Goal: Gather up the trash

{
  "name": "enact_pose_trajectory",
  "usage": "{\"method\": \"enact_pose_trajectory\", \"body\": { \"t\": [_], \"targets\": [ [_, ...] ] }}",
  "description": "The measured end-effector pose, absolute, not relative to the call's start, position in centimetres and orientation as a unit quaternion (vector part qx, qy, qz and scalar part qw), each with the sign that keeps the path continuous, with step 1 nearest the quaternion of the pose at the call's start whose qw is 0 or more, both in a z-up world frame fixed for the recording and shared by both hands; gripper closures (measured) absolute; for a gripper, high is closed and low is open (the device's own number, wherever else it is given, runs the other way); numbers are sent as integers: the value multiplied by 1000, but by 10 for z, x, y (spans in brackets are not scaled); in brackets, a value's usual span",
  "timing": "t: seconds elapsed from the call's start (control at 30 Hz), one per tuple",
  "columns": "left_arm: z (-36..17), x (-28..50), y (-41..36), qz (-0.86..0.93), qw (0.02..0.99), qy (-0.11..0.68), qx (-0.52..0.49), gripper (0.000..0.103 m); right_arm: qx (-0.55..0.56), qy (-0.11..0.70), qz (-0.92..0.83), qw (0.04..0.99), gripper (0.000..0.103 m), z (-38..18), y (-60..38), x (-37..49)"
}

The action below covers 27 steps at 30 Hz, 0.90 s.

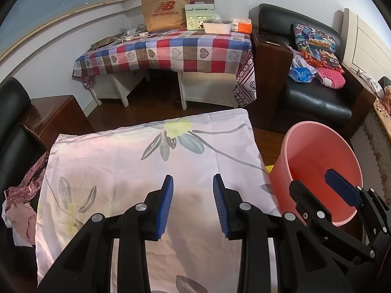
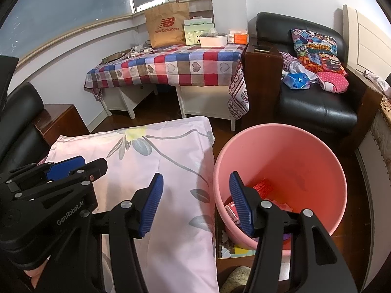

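We hold the left gripper (image 1: pixel 193 204) over the floral sheet (image 1: pixel 136 171), its blue fingers (image 1: pixel 167 205) spread apart with nothing between them. The right gripper (image 2: pixel 196 201) hangs across the sheet's right edge and the rim of the pink bucket (image 2: pixel 317 161), its fingers (image 2: pixel 151 205) likewise spread wide and empty; one pad sits over cloth, the other over the bucket's mouth.

The trash is in the bucket: in the right wrist view a red packet (image 2: pixel 264 186) and other wrappers lie on its bottom, at about 5 o'clock from the sheet's centre. The bucket stands just beside the sheet's right edge, with a narrow strip of dark floor showing between them.

In the left wrist view, the sheet's far edge at 12 o'clock ends squarely, and beyond it bare wooden floor (image 1: pixel 158 102) runs to the checkered table (image 1: pixel 171 53). At 2 o'clock sits a black armchair (image 1: pixel 317 100) piled with colourful cloth, apart from the bucket. At 9 o'clock the sheet's left edge meets a dark seat (image 1: pixel 12 131) and a wooden side cabinet (image 1: pixel 56 119), leaving little room there.
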State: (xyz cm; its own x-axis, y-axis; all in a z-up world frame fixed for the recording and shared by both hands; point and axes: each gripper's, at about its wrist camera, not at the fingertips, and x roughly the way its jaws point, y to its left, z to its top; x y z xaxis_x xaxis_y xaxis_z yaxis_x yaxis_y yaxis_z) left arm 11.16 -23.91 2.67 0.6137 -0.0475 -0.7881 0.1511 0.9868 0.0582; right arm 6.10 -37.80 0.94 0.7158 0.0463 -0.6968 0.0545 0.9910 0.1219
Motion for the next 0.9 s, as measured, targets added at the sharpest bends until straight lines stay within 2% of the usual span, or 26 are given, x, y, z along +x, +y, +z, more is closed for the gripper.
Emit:
{"method": "enact_pose_trajectory", "body": {
  "t": [0.9],
  "targets": [
    [27, 112, -229, -46, 896, 439, 51, 69, 65, 377, 1, 924, 46, 9, -372, 60]
  ]
}}
